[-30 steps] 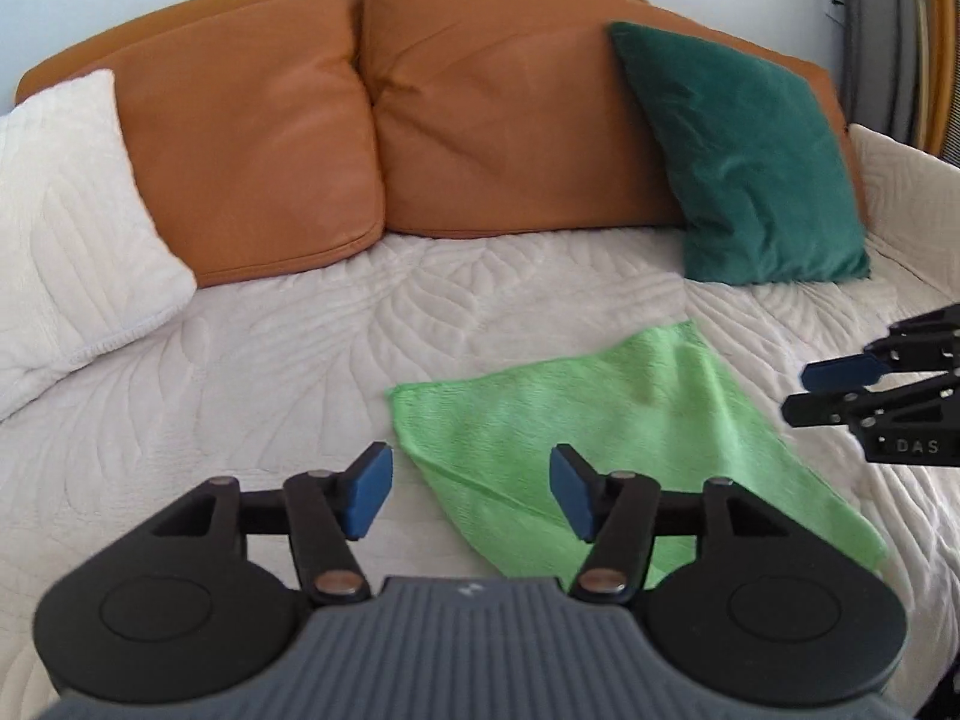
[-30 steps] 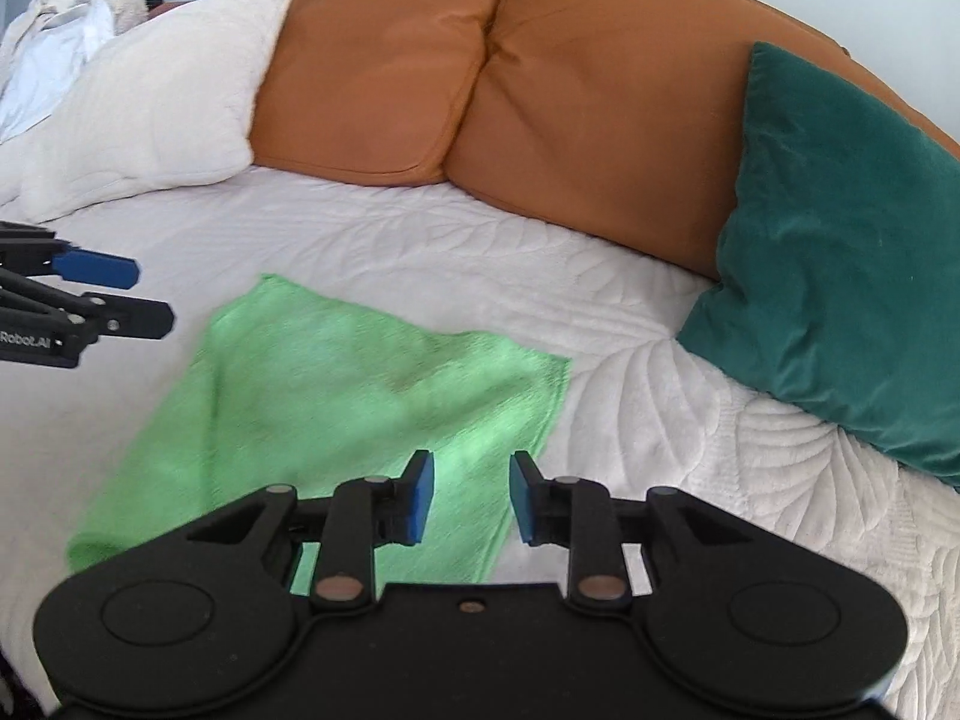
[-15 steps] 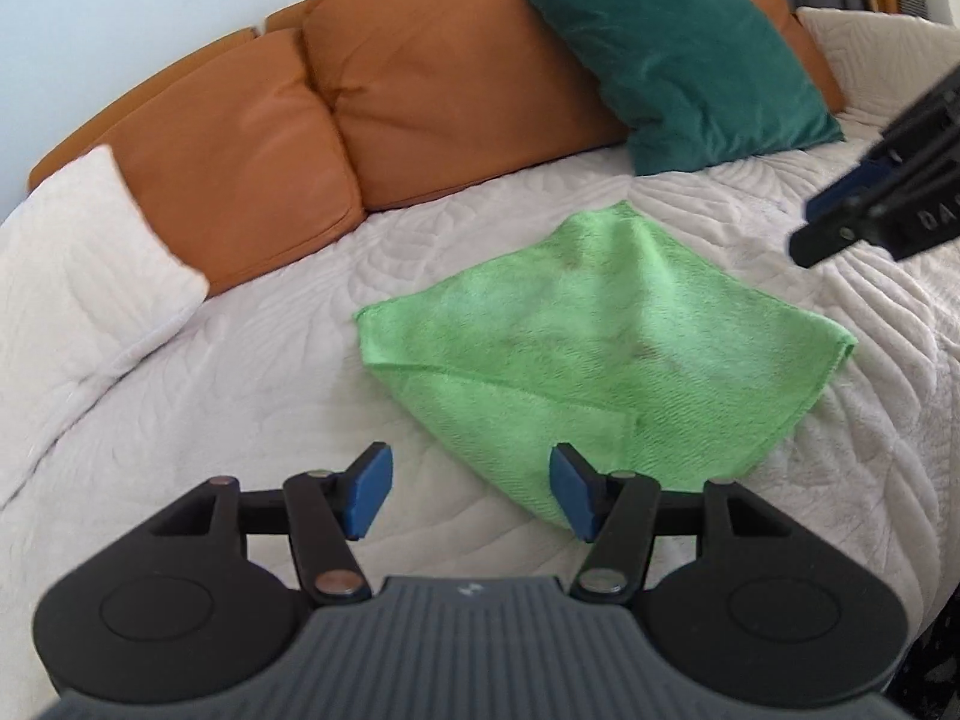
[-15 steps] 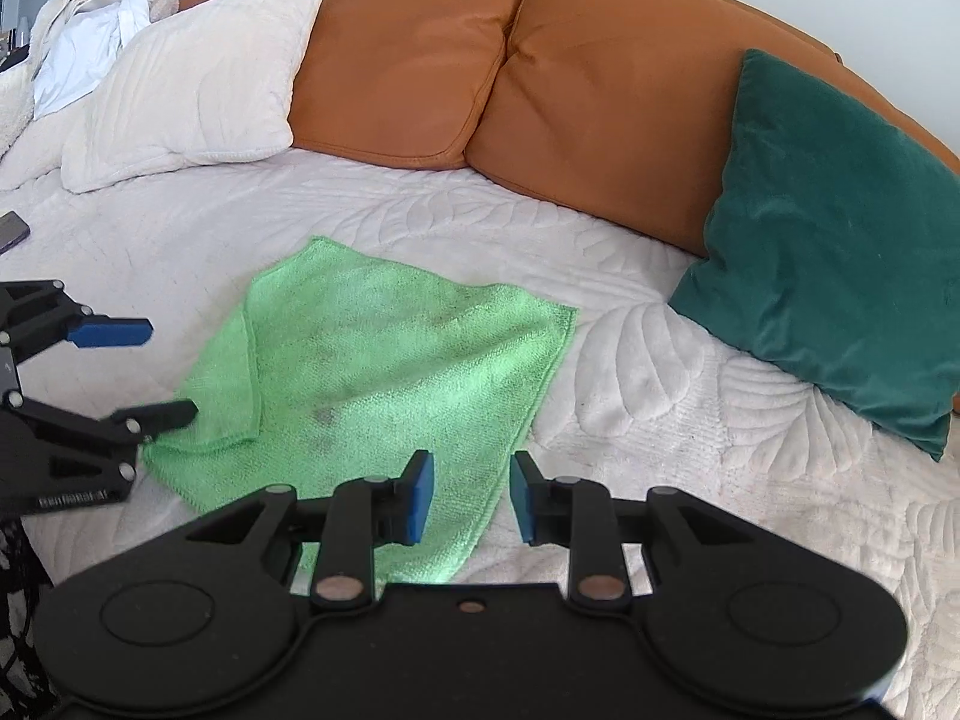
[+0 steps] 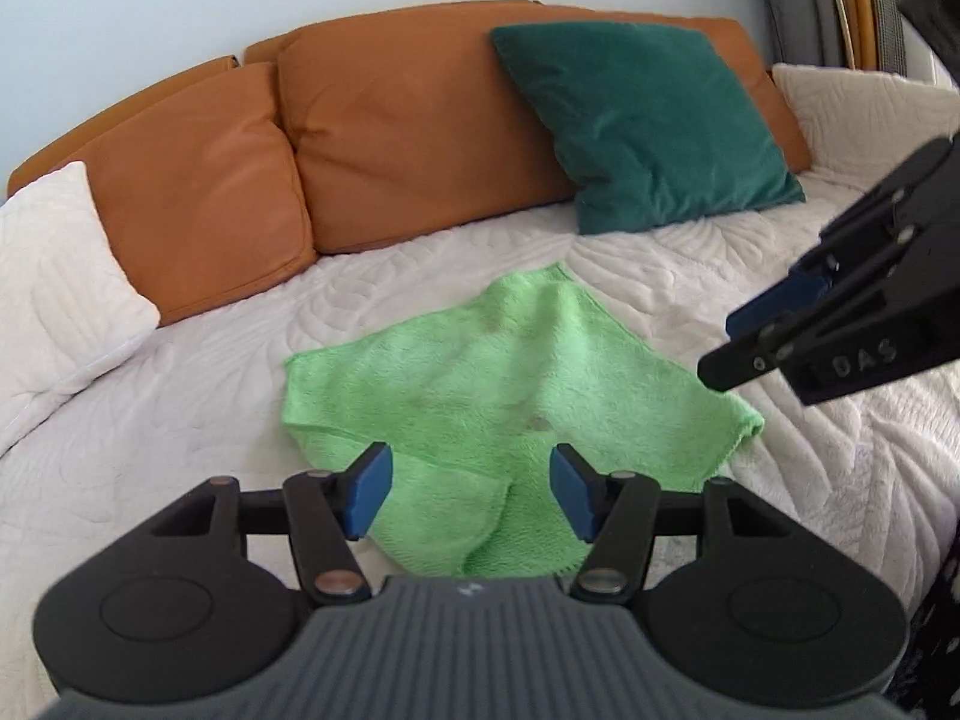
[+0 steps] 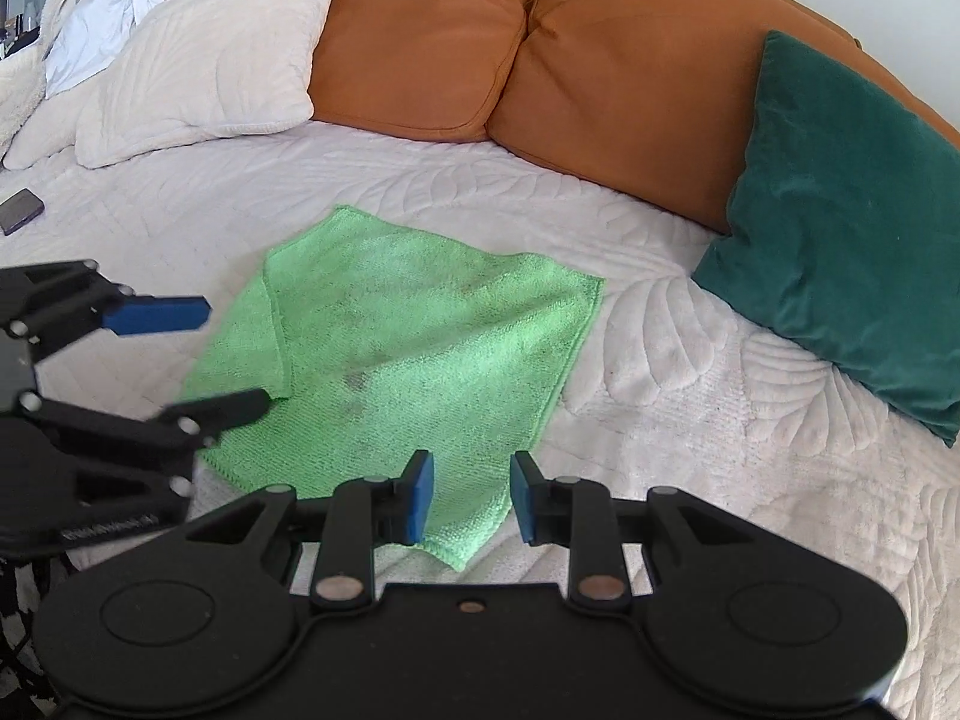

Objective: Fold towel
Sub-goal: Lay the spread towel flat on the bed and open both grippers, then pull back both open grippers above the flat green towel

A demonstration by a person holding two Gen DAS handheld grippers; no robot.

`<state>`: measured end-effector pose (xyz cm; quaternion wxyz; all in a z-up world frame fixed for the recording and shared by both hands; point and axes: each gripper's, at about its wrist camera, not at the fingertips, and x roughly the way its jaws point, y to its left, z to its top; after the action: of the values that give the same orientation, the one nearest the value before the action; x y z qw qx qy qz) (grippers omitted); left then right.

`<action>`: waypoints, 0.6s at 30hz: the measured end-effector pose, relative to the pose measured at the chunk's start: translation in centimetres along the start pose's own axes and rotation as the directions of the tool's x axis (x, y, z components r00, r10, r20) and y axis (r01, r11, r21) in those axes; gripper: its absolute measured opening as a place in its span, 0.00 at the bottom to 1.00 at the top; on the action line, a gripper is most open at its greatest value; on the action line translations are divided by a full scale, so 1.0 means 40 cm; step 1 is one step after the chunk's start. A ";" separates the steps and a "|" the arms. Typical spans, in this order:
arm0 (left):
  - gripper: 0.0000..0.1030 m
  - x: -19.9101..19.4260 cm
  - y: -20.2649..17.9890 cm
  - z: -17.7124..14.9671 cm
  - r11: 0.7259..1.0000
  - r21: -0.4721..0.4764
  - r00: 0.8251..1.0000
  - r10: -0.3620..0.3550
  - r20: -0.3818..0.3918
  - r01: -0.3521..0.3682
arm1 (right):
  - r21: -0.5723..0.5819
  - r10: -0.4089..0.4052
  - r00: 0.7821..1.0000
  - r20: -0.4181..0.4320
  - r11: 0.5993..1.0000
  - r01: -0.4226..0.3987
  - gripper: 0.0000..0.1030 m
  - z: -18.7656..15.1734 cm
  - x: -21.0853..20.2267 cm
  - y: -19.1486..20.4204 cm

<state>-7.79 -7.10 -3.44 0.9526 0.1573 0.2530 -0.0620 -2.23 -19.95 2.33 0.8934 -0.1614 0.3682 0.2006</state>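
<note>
Green towel (image 5: 504, 414) flat on white quilted bed (image 6: 690, 432), one corner folded over, left gripper (image 5: 471, 495) jaws wide, empty, towel just ahead, right gripper (image 6: 471, 495) jaws parted, empty, over near corner

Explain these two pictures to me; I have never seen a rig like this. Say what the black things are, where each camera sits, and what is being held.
There is no robot arm. A person holds a two-finger gripper in each hand, and each carries a wide-angle camera looking forward along its fingers.

One picture is from the left gripper: its blue-padded fingers stand at the bottom, and the right gripper pokes in from the right. The other picture is from the right gripper, with the left gripper seen at its left edge.

Both grippers are open and hold nothing. They hover near a green towel lying on a white quilted bed, one side flap turned over. Behind are orange cushions, a dark green pillow and a white pillow.
</note>
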 end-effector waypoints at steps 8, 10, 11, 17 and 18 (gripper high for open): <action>0.61 -0.062 0.137 -0.066 0.975 -0.152 0.987 0.158 -0.042 -0.162 | -0.006 -0.020 1.000 -0.015 1.000 0.020 0.27 -0.025 -0.014 -0.019; 0.61 -0.076 0.154 -0.068 0.972 -0.180 0.989 0.145 -0.039 -0.150 | -0.005 -0.014 1.000 -0.009 1.000 0.014 0.27 -0.021 -0.011 -0.018; 0.61 -0.083 0.160 -0.066 0.972 -0.192 0.991 0.133 -0.033 -0.137 | -0.004 -0.011 1.000 -0.007 1.000 0.011 0.27 -0.019 -0.009 -0.018; 0.62 -0.076 0.158 -0.027 0.974 -0.212 0.996 0.084 0.020 -0.078 | 0.006 0.008 1.000 0.003 1.000 -0.008 0.27 0.007 0.032 -0.005; 0.62 -0.070 0.155 -0.020 0.974 -0.213 0.997 0.078 0.028 -0.070 | -0.002 0.004 1.000 -0.003 1.000 -0.004 0.27 0.007 0.045 0.000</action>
<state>-9.37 -0.88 -1.01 0.9700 0.0629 0.2349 -0.0018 -0.90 -19.41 1.22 0.8922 -0.1621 0.3698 0.2025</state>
